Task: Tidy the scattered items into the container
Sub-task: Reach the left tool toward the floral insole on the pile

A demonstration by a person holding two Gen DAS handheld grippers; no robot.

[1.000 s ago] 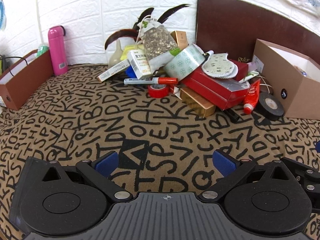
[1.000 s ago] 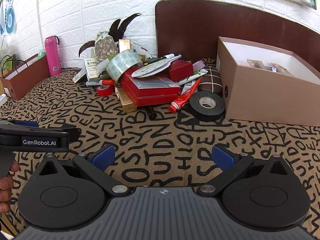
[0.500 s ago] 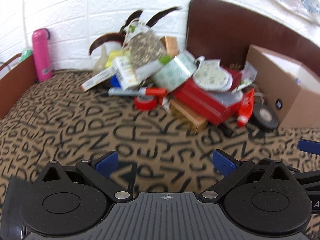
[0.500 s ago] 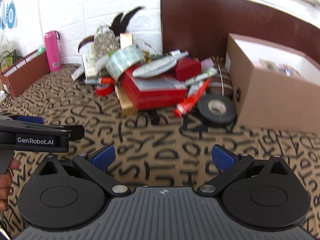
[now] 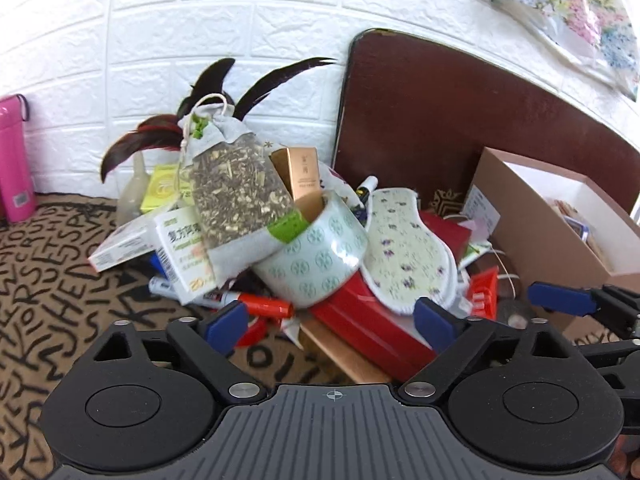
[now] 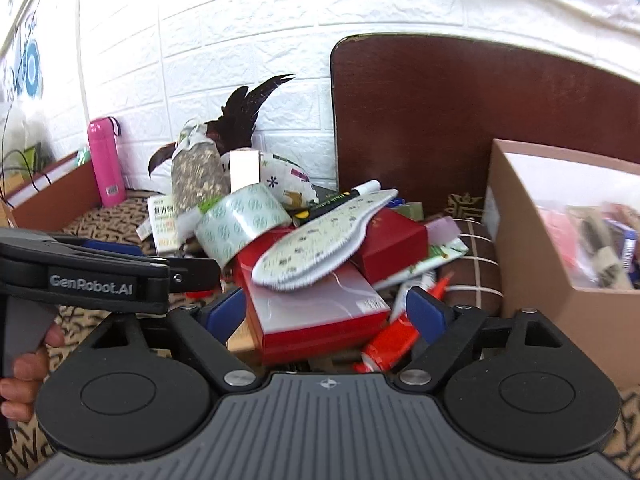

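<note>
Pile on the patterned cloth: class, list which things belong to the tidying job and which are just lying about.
Job: red box, tape roll, insole, red tube, cardboard box.
Lying about: pink flask, brown board.

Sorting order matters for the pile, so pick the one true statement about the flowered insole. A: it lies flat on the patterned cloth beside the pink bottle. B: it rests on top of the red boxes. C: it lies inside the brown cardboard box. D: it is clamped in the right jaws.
B: the flowered insole lies across the red boxes in the pile, outside the cardboard box and untouched by either gripper.
</note>
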